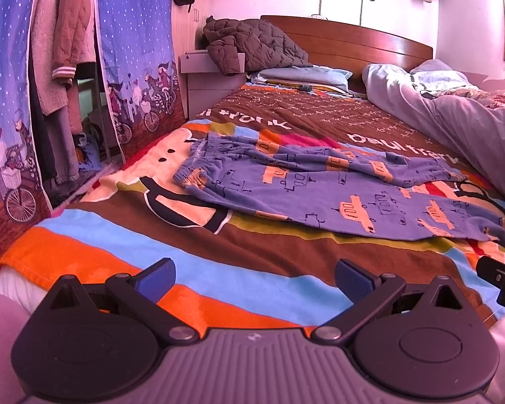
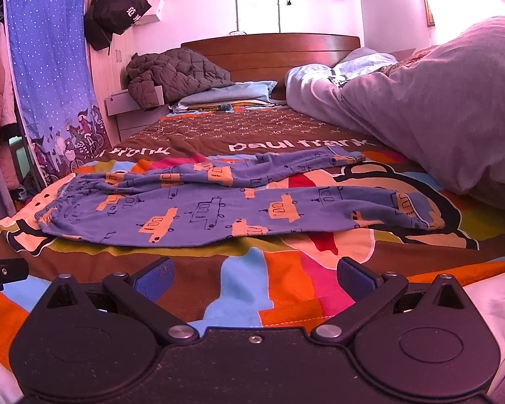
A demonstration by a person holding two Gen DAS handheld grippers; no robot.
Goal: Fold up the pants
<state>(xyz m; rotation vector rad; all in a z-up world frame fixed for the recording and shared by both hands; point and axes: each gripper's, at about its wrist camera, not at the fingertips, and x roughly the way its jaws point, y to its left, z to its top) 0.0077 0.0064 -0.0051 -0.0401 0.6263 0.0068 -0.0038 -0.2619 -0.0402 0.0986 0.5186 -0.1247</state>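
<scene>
- One pair of blue pants, soft knit fabric printed with orange and outlined vehicles, lies flat across the middle of the bed, unfolded.
- Its gathered elastic waistband sits toward the bed's left edge; two legs stretch toward the right edge, the far one rumpled.
- The bedspread is a cartoon print in brown, orange and blue blocks.
- Left gripper: two blue-padded fingers spread wide apart, holding nothing, over the near edge of the bed, short of the pants.
- Right gripper: likewise spread wide and empty, near the same edge.
- One grey duvet is heaped along the right edge.
- One quilted brown jacket lies by the wooden headboard.
</scene>
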